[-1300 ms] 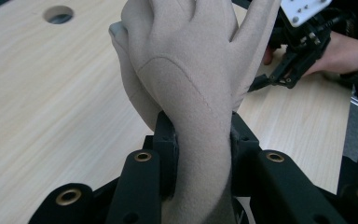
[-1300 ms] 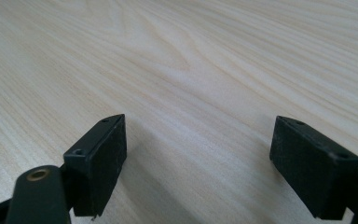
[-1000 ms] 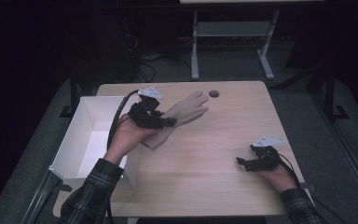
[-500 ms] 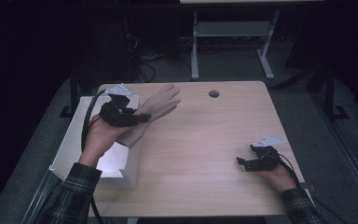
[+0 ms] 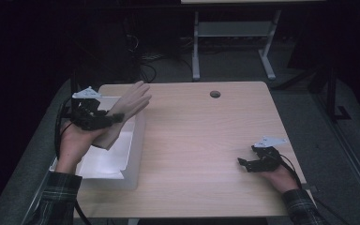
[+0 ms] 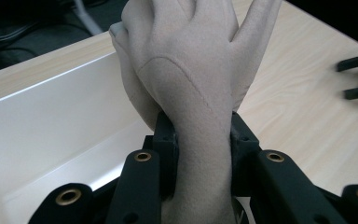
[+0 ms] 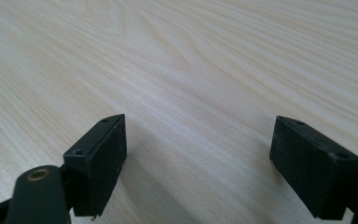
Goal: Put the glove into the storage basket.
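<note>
Glove (image 5: 124, 110): a beige, filled-out glove shaped like a hand, held at its wrist section by the left gripper (image 5: 115, 118). In the left gripper view the jaws are closed partway onto the wrist of the glove (image 6: 200, 107), with one black pad pressing on each side. The glove is carried clear of any surface, above the near-right part of the white bin (image 5: 103, 164) and across the bin's right wall.

Right gripper (image 5: 244, 164): resting low near the right edge of the desk (image 5: 201, 140), well apart from the glove. Its jaws stand wide apart with nothing between them; bare wood grain shows between the pads (image 7: 100, 163).

Risks from this position:
- The grip is on soft fabric at the wrist end only. The fingers overhang unsupported, so the glove could droop or slide out between the pads if the hand tilts.
- The fingertips reach past the bin wall toward the desk. Released here, the glove would likely land across the rim or tip out onto the desk.

Orientation: the long axis runs from wrist to fingertips, roughly level. In the high view the fingers point away from the person and toward the right, to the far middle of the desk. The cuff end points back toward the left hand (image 5: 75, 140).
</note>
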The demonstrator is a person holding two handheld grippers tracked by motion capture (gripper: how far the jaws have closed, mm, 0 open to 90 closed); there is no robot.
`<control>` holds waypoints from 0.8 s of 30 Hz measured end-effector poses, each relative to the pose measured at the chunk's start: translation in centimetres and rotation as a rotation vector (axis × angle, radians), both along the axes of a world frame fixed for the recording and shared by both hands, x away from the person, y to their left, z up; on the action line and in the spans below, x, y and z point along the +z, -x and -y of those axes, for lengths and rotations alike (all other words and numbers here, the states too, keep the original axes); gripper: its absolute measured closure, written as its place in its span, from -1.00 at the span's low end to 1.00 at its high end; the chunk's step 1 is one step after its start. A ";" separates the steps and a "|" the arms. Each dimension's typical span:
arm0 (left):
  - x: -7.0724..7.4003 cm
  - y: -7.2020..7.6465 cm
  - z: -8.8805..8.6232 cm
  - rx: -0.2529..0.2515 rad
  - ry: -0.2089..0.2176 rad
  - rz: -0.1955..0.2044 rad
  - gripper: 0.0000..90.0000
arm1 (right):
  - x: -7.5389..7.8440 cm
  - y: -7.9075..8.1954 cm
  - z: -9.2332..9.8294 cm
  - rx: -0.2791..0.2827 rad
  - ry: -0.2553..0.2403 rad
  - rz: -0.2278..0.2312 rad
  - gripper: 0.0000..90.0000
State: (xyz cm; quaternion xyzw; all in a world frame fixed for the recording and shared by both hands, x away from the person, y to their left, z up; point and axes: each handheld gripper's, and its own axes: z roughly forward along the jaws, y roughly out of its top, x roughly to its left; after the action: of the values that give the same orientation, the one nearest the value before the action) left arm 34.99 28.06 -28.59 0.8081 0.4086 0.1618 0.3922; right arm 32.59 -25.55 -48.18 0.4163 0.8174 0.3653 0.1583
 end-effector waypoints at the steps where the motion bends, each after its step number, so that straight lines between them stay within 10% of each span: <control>1: -0.1 0.1 -0.4 0.015 -0.002 -0.002 0.56 | 0.0 0.0 0.0 0.001 0.001 -0.002 -0.60; 24: -7.6 0.2 -3.6 0.147 -0.050 -0.076 0.55 | 0.0 0.0 0.0 0.001 0.002 -0.001 -0.60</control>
State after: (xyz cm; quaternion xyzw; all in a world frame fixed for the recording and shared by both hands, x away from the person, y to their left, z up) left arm 34.82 31.64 -36.24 0.7909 0.4772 0.1696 0.3434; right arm 32.59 -25.56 -48.17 0.4158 0.8181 0.3644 0.1583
